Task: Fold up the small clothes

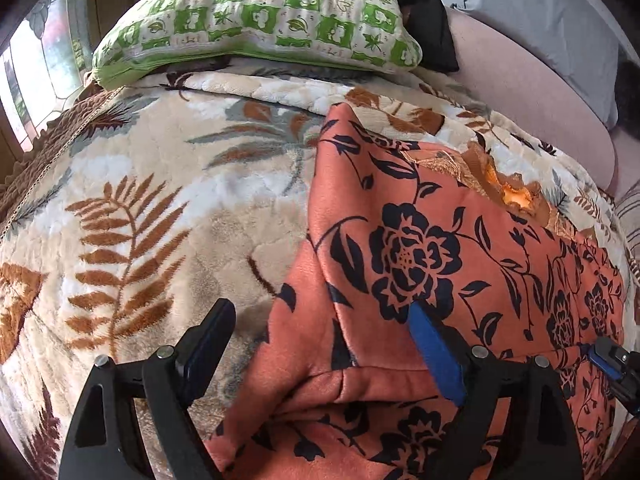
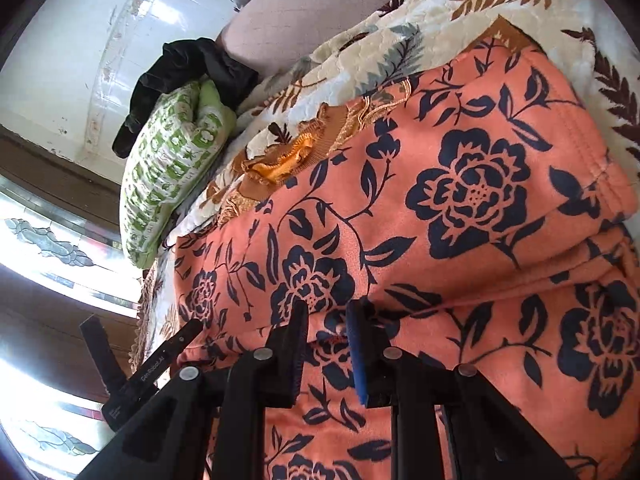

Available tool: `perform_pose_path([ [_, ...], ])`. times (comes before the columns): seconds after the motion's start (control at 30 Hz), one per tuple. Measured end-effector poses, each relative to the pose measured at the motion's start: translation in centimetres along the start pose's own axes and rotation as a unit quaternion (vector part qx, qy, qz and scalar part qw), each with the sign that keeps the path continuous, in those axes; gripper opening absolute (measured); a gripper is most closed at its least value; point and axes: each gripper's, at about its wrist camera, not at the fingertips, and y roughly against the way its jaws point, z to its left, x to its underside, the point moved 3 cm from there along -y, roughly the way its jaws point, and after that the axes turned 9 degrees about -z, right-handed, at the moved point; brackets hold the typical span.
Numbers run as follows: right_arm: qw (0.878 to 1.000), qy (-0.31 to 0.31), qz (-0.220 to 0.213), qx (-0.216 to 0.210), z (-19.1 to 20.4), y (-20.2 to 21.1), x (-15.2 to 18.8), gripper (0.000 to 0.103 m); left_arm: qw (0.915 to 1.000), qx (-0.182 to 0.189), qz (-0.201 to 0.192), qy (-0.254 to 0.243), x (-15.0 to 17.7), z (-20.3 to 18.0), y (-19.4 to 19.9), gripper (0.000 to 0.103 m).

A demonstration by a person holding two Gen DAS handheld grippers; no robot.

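**Orange floral garment lying under both grippers, right one pinching a fold**

The orange floral garment [image 1: 432,240] is lying spread on a plush leaf-print blanket [image 1: 132,208], partly folded already: one layer is sitting doubled over another, with a soft rolled edge running across the left wrist view. Its long axis is running from the near edge, where both tools are working, away toward the green checked pillow [image 1: 256,20] at the head of the bed. A gold embroidered neckline [image 2: 280,164] is showing at the far side, so the near end is likely the hem.

The left gripper [image 1: 320,344] is standing wide apart over the garment's left border: the black finger is hovering above bare blanket, the blue-padded finger is resting on the cloth, and nothing is caught between them. The right gripper [image 2: 328,340] is narrowed to a slim gap with a ridge of the cloth rising between its pads, so it appears to be pinching the fabric, though the contact itself is partly hidden.

The right gripper seems the nearer to a usable fold line; the left would need to travel rightward onto the cloth to take a matching edge.

The fabric is looking thick, fleecy and matte, printed with dark navy roses and vines; it should be draping heavily and holding creases poorly. The blanket beneath is looking deep-piled and grippy.
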Motion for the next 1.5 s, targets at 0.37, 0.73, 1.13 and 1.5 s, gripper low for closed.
perform_pose_path([
  [0.37, 0.999, -0.011, -0.050, -0.003, -4.4, 16.5, 3.4, 0.077, 0.9983, 0.044, -0.031, 0.020, 2.8, 7.9, 8.6, 0.089],
  [0.73, 0.996, -0.075, -0.004, 0.054, -12.3, 21.1, 9.4, 0.075, 0.9941, 0.086, 0.017, 0.063, 9.1, 14.6, 18.2, 0.076],
  [1.13, 0.990, -0.061, 0.012, 0.125, -14.4, 19.2, 10.4, 0.065, 0.9966, 0.028, 0.076, 0.016, 11.6, 12.2, 16.7, 0.075],
  [1.5, 0.992, 0.017, 0.042, 0.114, -12.1, 18.4, 12.6, 0.026, 0.9904, 0.039, 0.126, -0.041, 14.8, 10.9, 15.2, 0.025],
])
